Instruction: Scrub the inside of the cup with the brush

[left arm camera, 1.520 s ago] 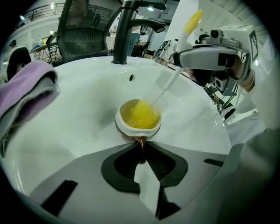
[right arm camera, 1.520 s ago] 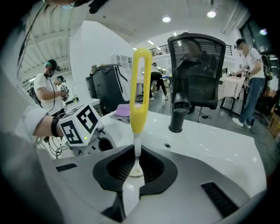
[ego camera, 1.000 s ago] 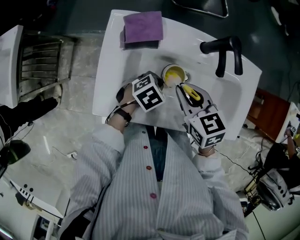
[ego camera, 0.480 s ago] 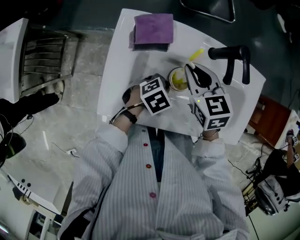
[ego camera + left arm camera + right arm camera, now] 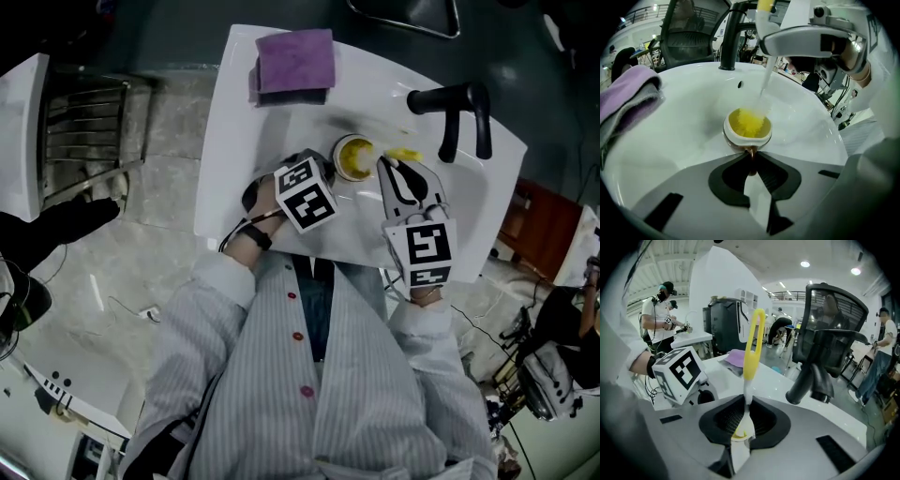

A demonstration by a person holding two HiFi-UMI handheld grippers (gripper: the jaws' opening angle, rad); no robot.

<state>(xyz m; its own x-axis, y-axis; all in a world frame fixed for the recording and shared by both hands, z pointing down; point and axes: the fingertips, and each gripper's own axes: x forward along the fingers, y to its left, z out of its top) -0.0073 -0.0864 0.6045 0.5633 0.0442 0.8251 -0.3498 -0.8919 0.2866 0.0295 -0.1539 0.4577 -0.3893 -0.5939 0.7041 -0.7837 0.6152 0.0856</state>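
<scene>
My left tongs (image 5: 751,161) are pinched narrow on the thin brown handle of the cup (image 5: 747,127), which sits low in the white sink (image 5: 234,141). I hold it by the handle so the mouth stays clear and the cup cannot spin under the brush. My right tongs (image 5: 743,420) hover just above the cup, clamped on the shaft of the brush (image 5: 752,343). The shaft stands steeply between them so the head reaches straight down inside.

The cup is small and round, with a pale, smooth, glossy rim. Its inside looks yellow. The fuzzy yellow bristles fill it, so I cannot tell where the bristles end and the lining begins. The brush shaft is slim, pale and slightly see-through. It widens above my right tongs into a flat yellow end with a slot.

Beyond the cup rises the matte black faucet (image 5: 455,112). Far to the cup's left, on the sink's rim, lies a soft folded purple cloth (image 5: 295,58).
</scene>
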